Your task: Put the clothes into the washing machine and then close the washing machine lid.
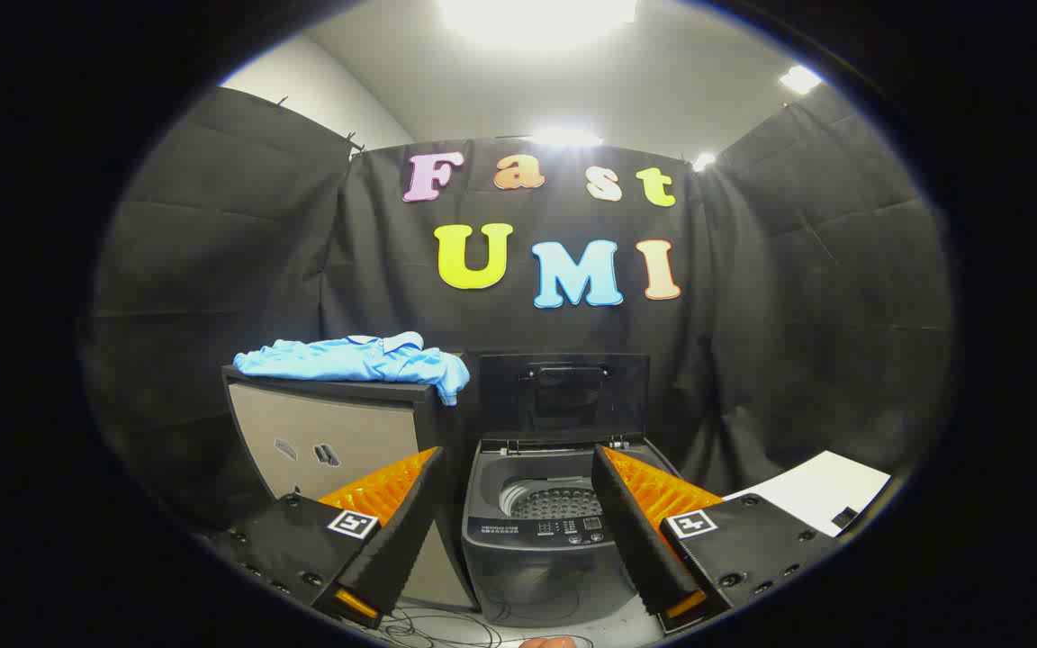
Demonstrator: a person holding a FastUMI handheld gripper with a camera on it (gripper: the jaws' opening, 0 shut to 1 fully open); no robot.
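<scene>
Gripper [518, 540] fingers gape wide, holding nothing, clear room ahead. Washer [541, 526] beyond stands lid [559, 391] up. Shirt [361, 360] drapes over the cabinet [329, 432] edge beside it.

Dark cabinet [329, 432], cables [433, 625] (perhaps tangled)

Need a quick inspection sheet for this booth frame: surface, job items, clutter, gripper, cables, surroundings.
Surface: cabinet beside the washer, shirt on its top.
Job's things: blue shirt lies crumpled on the cabinet, one edge hanging over the corner nearest the washer; the washer's lid stands upright and open, and the drum looks empty.
Clutter: white sheet on the other side of the washer, with a small dark thing at its edge.
Gripper: gripper open, fingers apart and holding nothing; the washer shows between them, well ahead.
Cables: thin wires on the floor before the washer.
Surroundings: black cloth walls, ceiling lights on.
</scene>
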